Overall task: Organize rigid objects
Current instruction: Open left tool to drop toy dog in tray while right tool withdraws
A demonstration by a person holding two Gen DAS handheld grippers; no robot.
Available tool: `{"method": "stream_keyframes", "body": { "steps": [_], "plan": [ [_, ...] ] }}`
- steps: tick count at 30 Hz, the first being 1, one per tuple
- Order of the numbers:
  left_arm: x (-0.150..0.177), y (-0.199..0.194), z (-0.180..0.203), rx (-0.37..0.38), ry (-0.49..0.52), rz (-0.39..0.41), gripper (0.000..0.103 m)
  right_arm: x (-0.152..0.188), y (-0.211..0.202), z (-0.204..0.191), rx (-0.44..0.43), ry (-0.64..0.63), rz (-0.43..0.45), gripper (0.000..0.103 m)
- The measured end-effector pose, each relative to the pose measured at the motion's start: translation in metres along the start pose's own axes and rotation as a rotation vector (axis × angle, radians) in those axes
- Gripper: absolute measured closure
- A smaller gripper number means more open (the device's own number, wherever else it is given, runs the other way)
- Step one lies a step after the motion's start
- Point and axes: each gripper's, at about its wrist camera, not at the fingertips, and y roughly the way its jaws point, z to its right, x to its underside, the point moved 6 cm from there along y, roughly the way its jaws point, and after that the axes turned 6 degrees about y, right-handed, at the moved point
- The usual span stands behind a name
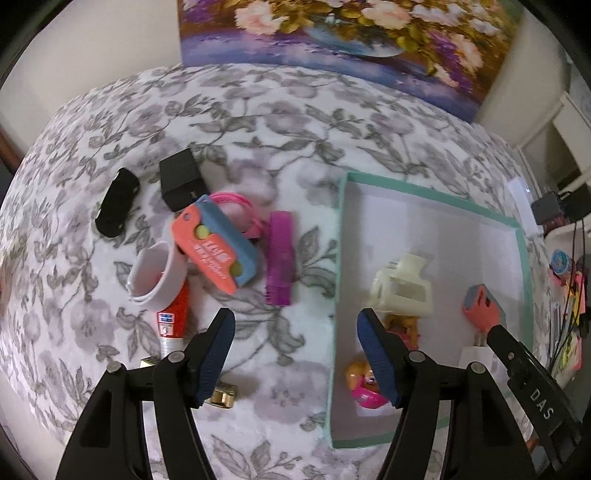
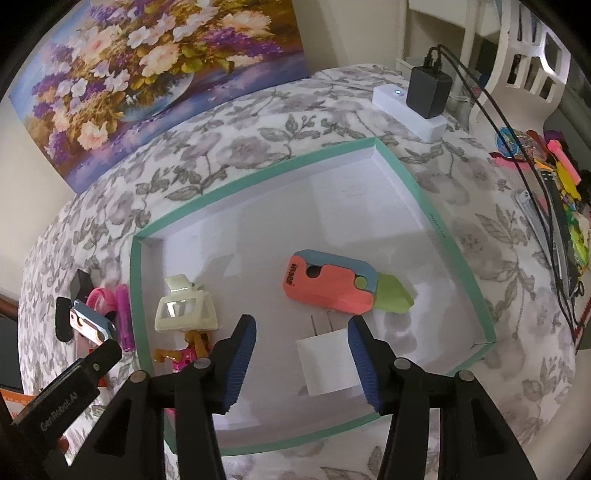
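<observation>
Left gripper point(image 1: 295, 343): wide open, held nothing
Right gripper point(image 2: 301, 354): wide open over white charger point(image 2: 327, 363), inside tray point(image 2: 402, 166)
Advice: purple comb point(image 1: 279, 254) lay free, best gripped across its narrow width

Soft, even indoor light, moderately bright; source not visible. Shadows faint and diffuse: pale grey patches on the white floor of the teal-rimmed box point(image 2: 436, 206). Mild glare on the box floor in the left wrist view. Strong fisheye bowing; floral tablecloth point(image 1: 258, 122) curves like a dome, black vignette at the corners. Slight motion blur throughout; painting point(image 1: 332, 33) and the far edges soft.
</observation>
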Motion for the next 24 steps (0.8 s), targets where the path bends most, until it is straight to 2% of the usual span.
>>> {"method": "stream_keyframes", "body": {
  "steps": [3, 5, 8, 10, 14, 16, 18, 24],
  "plan": [
    [0.000, 0.001, -0.006, -0.012, -0.008, -0.002, 0.030, 0.001, 0.002, -0.003, 0.000, -0.008, -0.007, 0.041],
    [0.000, 0.001, -0.008, -0.017, -0.014, 0.000, 0.029, 0.003, 0.004, -0.005, 0.001, -0.012, -0.011, 0.034],
    [-0.001, 0.001, -0.012, -0.028, -0.016, 0.004, 0.025, 0.005, 0.007, -0.009, -0.002, -0.026, -0.018, 0.032],
    [-0.002, 0.001, -0.014, -0.033, -0.018, 0.007, 0.020, 0.006, 0.008, -0.012, -0.008, -0.033, -0.023, 0.021],
    [-0.003, 0.001, -0.020, -0.041, -0.024, 0.014, 0.018, 0.007, 0.008, -0.016, -0.009, -0.043, -0.019, 0.019],
    [-0.004, 0.001, -0.024, -0.049, -0.028, 0.018, 0.016, 0.007, 0.008, -0.016, -0.009, -0.043, -0.018, 0.006],
    [-0.005, 0.000, -0.028, -0.055, -0.038, 0.026, 0.005, 0.007, 0.008, -0.017, -0.008, -0.044, -0.016, 0.002],
    [-0.009, -0.005, -0.046, -0.072, -0.068, 0.068, 0.003, 0.008, 0.008, -0.022, -0.011, -0.050, -0.009, 0.000]
  ]
}}
